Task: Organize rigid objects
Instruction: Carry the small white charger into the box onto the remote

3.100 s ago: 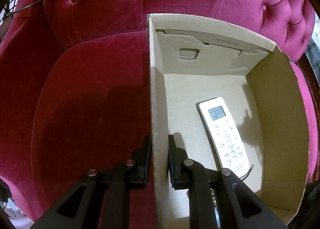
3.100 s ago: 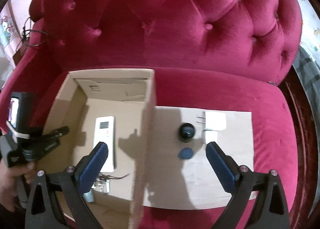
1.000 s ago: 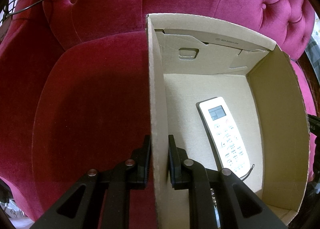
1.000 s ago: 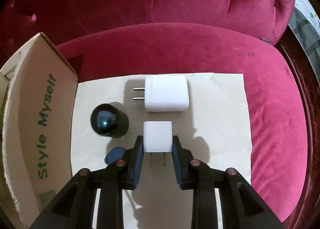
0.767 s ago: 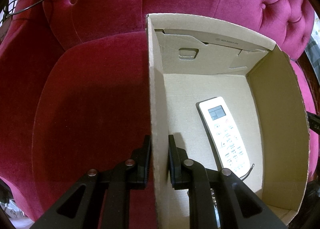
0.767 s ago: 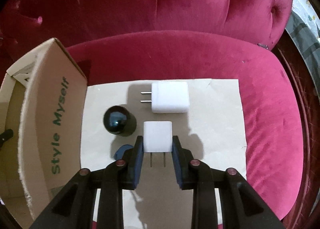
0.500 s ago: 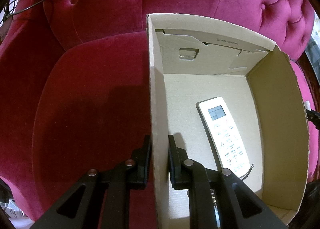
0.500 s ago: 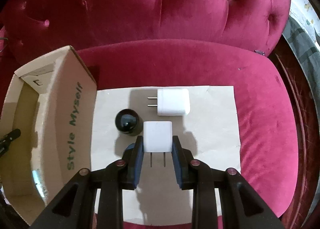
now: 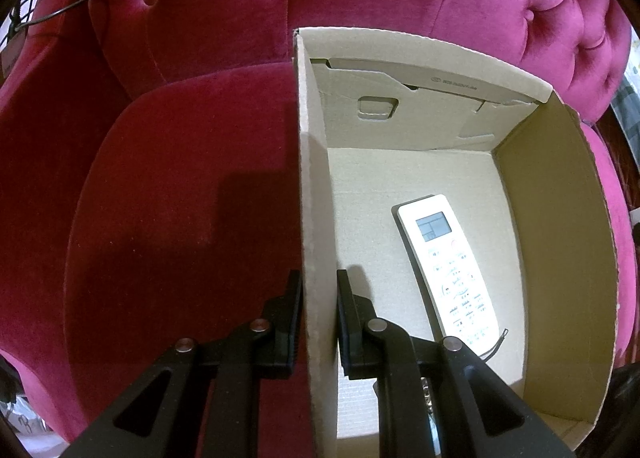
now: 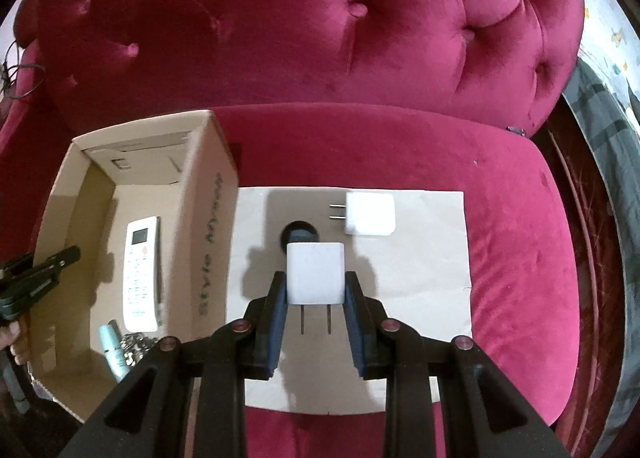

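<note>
My right gripper point(image 10: 315, 278) is shut on a small white plug adapter point(image 10: 315, 272), held above the paper sheet point(image 10: 420, 278) with its prongs pointing back at me. A larger white charger point(image 10: 370, 214) lies on the sheet, and a dark ball point(image 10: 298, 234) sits mostly hidden behind the held adapter. My left gripper point(image 9: 318, 278) is shut on the left wall of the open cardboard box point(image 9: 314, 217). A white remote point(image 9: 450, 266) lies inside the box, also seen in the right wrist view point(image 10: 141, 274).
The box point(image 10: 208, 217) stands left of the sheet on a crimson velvet sofa seat point(image 10: 500, 197). A pale blue tube point(image 10: 112, 350) and a metal chain lie at the box's near end. The tufted backrest point(image 10: 320, 17) rises behind.
My right gripper, closed on the small adapter, has lifted it up and back from the sheet, so the box interior now shows. The left gripper has stayed on the box wall.
</note>
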The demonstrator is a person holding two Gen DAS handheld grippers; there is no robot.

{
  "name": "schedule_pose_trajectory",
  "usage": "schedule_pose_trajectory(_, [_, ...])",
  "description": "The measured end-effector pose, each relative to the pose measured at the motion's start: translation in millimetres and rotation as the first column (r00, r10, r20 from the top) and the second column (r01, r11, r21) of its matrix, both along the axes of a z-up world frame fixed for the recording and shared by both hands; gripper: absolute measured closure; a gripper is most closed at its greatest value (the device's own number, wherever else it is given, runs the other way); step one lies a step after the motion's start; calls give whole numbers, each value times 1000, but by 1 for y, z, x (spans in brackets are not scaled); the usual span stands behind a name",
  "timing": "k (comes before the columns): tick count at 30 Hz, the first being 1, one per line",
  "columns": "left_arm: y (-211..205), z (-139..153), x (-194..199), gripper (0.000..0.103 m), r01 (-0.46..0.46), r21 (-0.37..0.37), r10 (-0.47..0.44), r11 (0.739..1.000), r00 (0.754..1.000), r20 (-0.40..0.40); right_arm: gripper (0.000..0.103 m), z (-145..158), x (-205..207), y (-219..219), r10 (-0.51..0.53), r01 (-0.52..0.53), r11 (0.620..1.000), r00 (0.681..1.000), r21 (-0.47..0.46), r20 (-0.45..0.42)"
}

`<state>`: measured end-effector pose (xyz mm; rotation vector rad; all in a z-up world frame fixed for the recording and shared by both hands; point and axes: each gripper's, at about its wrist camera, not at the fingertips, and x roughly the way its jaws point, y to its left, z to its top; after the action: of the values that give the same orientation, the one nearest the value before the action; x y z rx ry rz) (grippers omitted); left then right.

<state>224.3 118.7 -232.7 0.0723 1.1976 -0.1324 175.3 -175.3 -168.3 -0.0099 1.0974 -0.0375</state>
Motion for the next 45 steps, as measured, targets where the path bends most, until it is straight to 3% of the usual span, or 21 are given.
schedule_pose_trajectory(12, [1,0,-1,87,1,0,-1,1000,1000,1,75,26,-15,51,104,-105,994,994,20,15])
schedule_pose_trajectory(23, [0,0,-1,87,6,1,-6,1000,1000,2,74,29,-18,87,150,-153,985,988,74,42])
schedule_pose_trajectory(33, [3,0,-1,87,8,-6,-8,1000,1000,3,74,10,-9,126,210,-211,974,977,83,21])
schedule_pose_trajectory(45, [5,0,1,87,11,-11,-11,1000,1000,-1,74,-32,10,157,257,-253,964,965,86,-52])
